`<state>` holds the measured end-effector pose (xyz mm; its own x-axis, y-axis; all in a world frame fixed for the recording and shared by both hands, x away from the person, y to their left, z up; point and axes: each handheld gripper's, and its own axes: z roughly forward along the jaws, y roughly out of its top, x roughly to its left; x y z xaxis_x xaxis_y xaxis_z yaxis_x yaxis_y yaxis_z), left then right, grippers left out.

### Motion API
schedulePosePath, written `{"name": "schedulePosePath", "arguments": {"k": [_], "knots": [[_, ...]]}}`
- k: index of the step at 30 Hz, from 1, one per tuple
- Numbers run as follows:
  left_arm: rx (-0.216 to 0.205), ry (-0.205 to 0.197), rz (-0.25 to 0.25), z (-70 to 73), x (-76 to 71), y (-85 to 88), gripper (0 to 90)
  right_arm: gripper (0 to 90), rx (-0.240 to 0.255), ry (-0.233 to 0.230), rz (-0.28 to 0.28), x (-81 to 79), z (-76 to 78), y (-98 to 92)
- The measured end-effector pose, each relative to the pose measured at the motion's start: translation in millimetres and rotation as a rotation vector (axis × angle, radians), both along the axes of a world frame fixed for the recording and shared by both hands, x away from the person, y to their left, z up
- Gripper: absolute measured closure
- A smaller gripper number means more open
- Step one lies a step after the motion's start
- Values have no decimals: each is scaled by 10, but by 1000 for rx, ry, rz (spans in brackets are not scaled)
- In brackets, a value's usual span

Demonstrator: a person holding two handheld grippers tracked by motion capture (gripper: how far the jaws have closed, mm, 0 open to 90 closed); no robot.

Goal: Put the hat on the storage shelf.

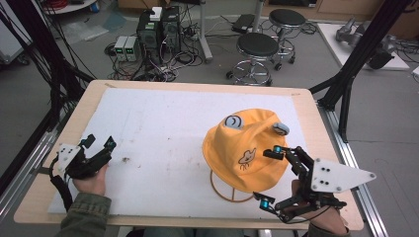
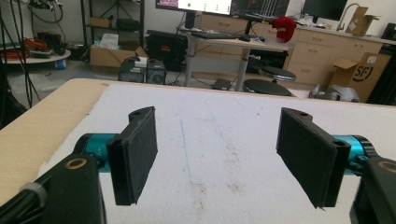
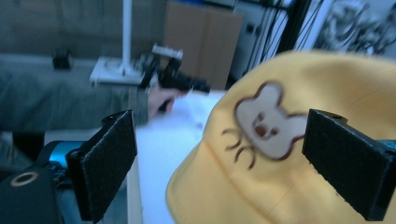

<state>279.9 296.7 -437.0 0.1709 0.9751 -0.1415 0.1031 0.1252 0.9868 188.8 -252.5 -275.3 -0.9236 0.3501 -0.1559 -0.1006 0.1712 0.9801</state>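
Wooden table (image 1: 41, 173) carried a white foam mat (image 1: 158, 128); on it stood a wire stand (image 1: 225, 190) bearing a yellow hat (image 1: 247, 143).

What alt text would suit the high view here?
A yellow hat sits on a wire stand on a white mat, with the open right gripper beside its brim. The open left gripper rests at the mat's left edge.

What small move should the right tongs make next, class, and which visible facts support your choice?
Probably ease the right tongs forward until the yellow hat's brim sits between the jaws, then close. They stand open beside the hat on its wire stand, gripping nothing, while the left tongs rest open far across the white mat.
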Motion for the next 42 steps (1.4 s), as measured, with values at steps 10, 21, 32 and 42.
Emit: {"name": "schedulePosePath", "arguments": {"k": [10, 21, 32, 42], "knots": [[-1, 0, 0, -2, 3, -4, 292, 89, 174, -29, -124, 1, 38, -264], [-2, 0, -1, 0, 1, -1, 292, 89, 248, -32, -208, 8, 27, -457], [-5, -2, 2, 0, 2, 1, 292, 89, 258, -32, -300, 31, -31, -607], [-12, -4, 7, 0, 9, 15, 292, 88, 287, -17, -423, 94, -189, -791]]}}
